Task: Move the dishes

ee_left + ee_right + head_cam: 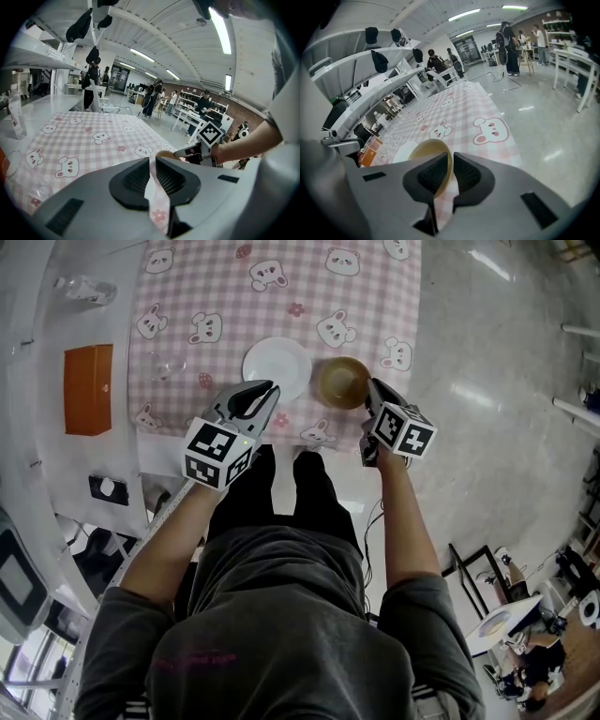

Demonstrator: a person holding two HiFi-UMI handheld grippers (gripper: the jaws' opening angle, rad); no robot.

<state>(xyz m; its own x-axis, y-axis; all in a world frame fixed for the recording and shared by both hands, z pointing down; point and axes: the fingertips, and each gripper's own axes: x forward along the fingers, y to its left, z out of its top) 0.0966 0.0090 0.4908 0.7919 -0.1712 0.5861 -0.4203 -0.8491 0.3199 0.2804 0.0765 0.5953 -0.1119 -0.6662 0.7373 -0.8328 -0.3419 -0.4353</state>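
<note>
A white plate (278, 362) lies on the pink bear-print cloth (216, 296) near the table's front edge. Right beside it stands a yellow-brown bowl (339, 381). My left gripper (265, 390) reaches over the plate's near rim. In the left gripper view its jaws (152, 176) stand nearly together with a thin white edge, the plate's rim (151, 185), between the pads. My right gripper (372, 390) is shut on the bowl's right rim. In the right gripper view the bowl (426, 150) has its wall pinched between the pads (451, 173), and the plate (404, 151) shows just behind it.
An orange box (88, 388) lies on the bare white tabletop left of the cloth. A clear glass (164, 367) stands on the cloth's left part and a plastic bottle (86, 289) farther back. Grey floor (487, 352) lies right of the table. People stand far off in the room.
</note>
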